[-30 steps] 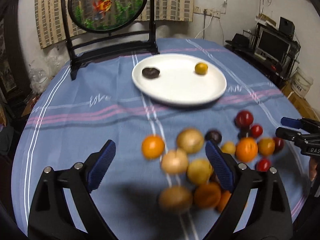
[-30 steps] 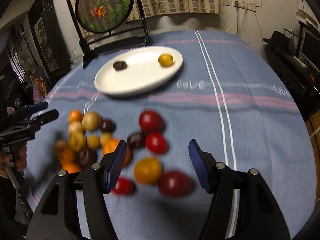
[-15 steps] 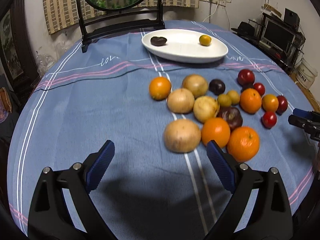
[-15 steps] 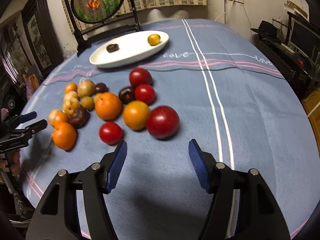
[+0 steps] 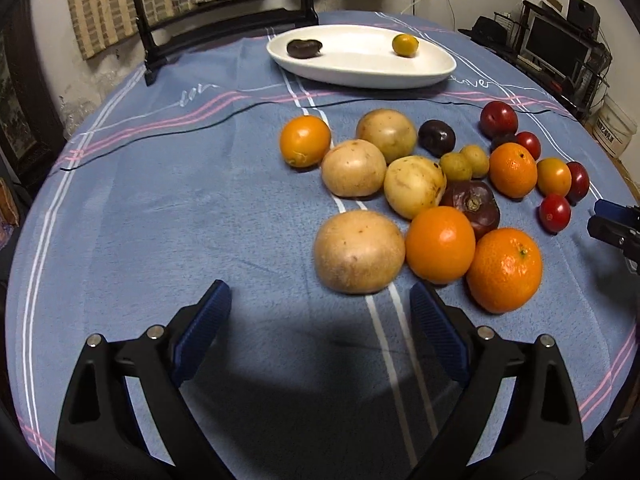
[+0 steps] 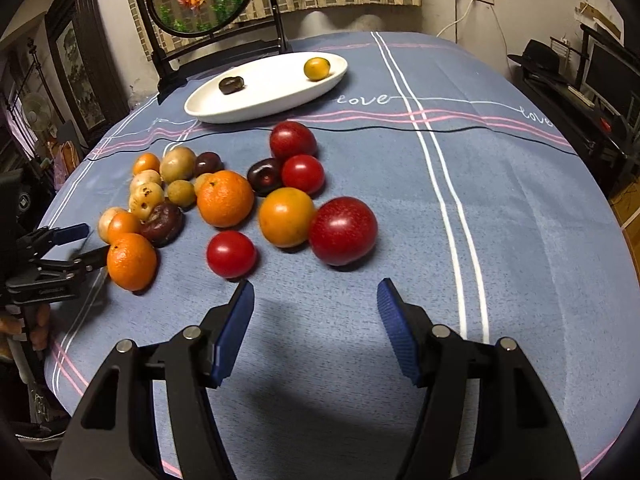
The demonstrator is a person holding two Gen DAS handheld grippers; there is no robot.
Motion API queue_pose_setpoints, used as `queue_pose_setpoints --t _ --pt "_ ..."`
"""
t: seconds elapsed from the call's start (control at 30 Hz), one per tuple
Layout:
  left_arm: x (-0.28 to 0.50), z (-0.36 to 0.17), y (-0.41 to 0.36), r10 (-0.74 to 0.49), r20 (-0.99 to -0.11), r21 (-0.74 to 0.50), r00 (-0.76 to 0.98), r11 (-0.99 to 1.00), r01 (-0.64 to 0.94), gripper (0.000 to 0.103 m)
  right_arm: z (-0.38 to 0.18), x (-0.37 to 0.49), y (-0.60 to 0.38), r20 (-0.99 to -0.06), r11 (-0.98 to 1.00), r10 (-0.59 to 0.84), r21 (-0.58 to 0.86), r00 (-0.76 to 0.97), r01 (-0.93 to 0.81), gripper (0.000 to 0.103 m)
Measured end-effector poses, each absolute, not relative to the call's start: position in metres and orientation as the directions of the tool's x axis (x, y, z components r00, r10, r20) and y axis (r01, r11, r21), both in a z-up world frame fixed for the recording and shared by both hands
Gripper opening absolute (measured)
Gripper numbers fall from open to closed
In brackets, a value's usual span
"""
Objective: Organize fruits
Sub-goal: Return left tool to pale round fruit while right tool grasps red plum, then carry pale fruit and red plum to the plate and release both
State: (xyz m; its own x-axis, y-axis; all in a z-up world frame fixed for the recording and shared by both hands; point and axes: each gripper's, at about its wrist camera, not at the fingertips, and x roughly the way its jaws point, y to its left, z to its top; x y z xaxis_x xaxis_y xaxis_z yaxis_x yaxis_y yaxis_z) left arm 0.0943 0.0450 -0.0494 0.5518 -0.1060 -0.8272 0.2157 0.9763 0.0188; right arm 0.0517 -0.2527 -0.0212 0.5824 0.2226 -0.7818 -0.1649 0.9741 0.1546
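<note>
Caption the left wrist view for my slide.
Open left gripper hovers before a large tan fruit in a mixed fruit pile; two fruits sit on the white plate beyond.

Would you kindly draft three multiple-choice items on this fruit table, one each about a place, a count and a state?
1. Where does the white plate sit relative to the loose fruit?
A. Beyond the fruit, nearer the framed round picture
B. Between the fruit and the grippers
C. Off the table

2. How many fruits lie on the plate?
A. None
B. Two
C. Five

3. What is the left gripper doing?
A. Clamped on an orange
B. Shut, nothing inside
C. Open, holding nothing

Answers:
1 A, the plate lies past the pile, before the picture stand.
2 B, one dark fruit and one small yellow-orange fruit.
3 C, its fingers stand apart over bare cloth, short of the tan fruit.
</note>
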Motion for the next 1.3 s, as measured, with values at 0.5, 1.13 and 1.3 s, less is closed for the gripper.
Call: queue_pose_setpoints --t 0.5,1.13,1.3 --pt "0.105 -0.048 0.043 -0.189 -0.814 -0.066 0.55 0.97 0.236 0.046 -0.027 0.062 -0.257 -0.804 0.984 0.168 0.107 0.571 -0.139 0.065" --pt "0.106 -0.05 0.044 -0.195 -0.813 -0.074 0.549 0.969 0.234 0.046 -0.032 0.104 -0.246 -0.82 0.989 0.118 0.049 0.561 -0.137 0.04" --pt "0.105 -0.049 0.046 -0.204 -0.81 -0.086 0.55 0.969 0.233 0.046 -0.028 0.09 -0.256 -0.807 0.989 0.144 0.091 0.572 -0.12 0.04"
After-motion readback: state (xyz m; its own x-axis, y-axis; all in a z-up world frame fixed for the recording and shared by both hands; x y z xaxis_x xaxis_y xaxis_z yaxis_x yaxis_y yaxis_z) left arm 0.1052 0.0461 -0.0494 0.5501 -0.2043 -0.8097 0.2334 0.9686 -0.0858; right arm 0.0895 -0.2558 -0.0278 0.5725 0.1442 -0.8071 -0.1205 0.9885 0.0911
